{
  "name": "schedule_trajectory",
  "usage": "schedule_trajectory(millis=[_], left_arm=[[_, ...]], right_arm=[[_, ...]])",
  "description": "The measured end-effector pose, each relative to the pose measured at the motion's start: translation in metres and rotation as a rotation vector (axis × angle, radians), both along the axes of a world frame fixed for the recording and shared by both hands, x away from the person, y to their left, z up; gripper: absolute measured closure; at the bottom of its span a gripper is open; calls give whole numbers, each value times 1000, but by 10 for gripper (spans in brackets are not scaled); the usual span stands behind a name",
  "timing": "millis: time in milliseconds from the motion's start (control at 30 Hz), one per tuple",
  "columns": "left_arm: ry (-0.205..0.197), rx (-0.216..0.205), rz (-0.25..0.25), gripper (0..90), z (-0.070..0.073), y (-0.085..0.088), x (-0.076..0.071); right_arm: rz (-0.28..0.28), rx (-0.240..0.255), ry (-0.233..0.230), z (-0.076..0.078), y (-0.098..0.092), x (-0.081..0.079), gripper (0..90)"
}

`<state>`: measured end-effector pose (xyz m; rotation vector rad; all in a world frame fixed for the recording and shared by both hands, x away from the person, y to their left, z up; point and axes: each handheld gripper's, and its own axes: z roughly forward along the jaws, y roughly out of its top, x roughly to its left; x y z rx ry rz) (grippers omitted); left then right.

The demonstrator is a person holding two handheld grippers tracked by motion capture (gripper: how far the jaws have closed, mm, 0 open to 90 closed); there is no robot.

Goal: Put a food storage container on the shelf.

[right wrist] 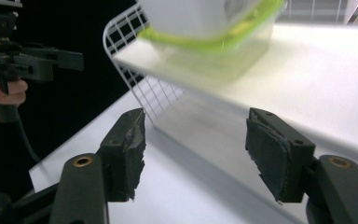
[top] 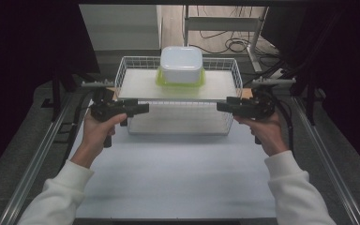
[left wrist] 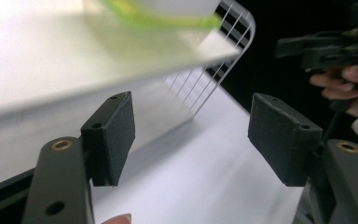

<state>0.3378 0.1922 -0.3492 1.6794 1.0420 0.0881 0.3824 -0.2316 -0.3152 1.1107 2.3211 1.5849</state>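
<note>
A translucent, round-cornered plastic food box with a lime-green rim (top: 181,65) sits toward twelve o'clock on the flat white board (top: 140,86) laid across a white wire-mesh basket (top: 122,70), which stands at the far end of a smooth matte white table top (top: 178,173). The left gripper (top: 143,108) at nine o'clock of the basket and the right gripper (top: 221,106) at three o'clock both stand wide with nothing between their black, grainy rubber pads (left wrist: 116,133). Grey carpet, metal rails and loose cables surround the table in a dark room.
</note>
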Motion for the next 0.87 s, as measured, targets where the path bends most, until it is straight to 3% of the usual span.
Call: schedule_trajectory(millis=[67, 167, 300, 400, 633, 700, 867], left_arm=[[10, -1, -12, 313, -16, 0, -9], [21, 30, -19, 304, -40, -2, -25], [35, 101, -22, 292, -72, -7, -43], [65, 131, -35, 283, -88, -9, -50], [81, 148, -37, 277, -99, -11, -55], [78, 159, -33, 274, -101, -12, -56], [67, 166, -21, 263, -101, -12, -58]], right_arm=[[10, 13, 3, -14, -4, -11, 349], [17, 9, -2, -34, -9, -26, 327], [6, -42, 2, -68, -16, -47, 295], [5, -70, 47, -92, -19, -57, 281], [-7, -94, 70, -117, -28, -67, 242], [-4, -112, 70, -119, -28, -68, 227], [-8, -95, 37, -116, -32, -71, 180]])
